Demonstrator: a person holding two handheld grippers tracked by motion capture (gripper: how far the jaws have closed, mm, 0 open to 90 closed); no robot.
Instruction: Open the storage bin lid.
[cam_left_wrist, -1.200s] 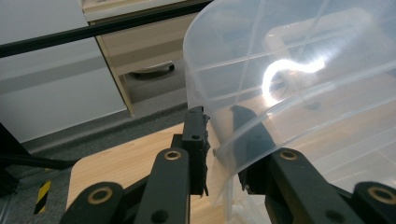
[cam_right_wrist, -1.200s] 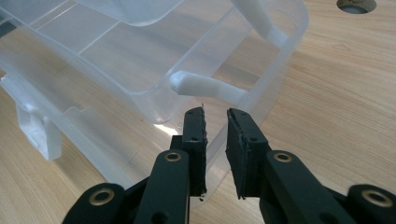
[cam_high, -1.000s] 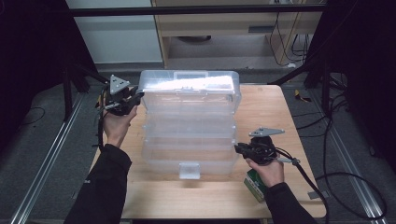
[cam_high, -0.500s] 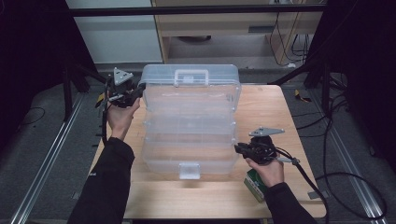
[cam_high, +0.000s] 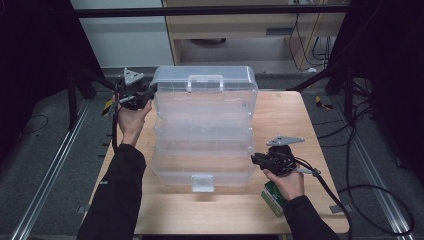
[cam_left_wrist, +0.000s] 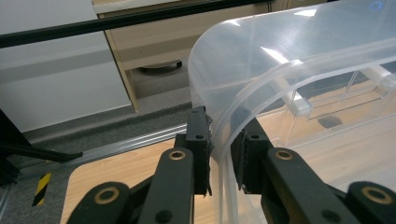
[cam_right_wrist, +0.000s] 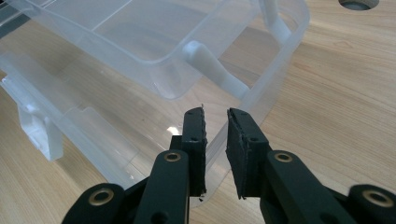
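Clear plastic box (cam_high: 202, 135) open in the middle of the wooden surface (cam_high: 295, 120), lid (cam_high: 205, 82) now tipped up higher and farther back than a second ago, handle facing out. Left gripper (cam_left_wrist: 223, 140) clamped on the lid's rim at the far left corner, moved back a little with it. Right gripper (cam_right_wrist: 215, 140) in the same spot, jaws pinched on the tray wall at the near right. Green pack (cam_high: 272, 198) near the right hand

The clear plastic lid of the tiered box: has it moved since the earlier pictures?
Yes. The clear plastic lid has swung up and back toward the far edge of the wooden table.
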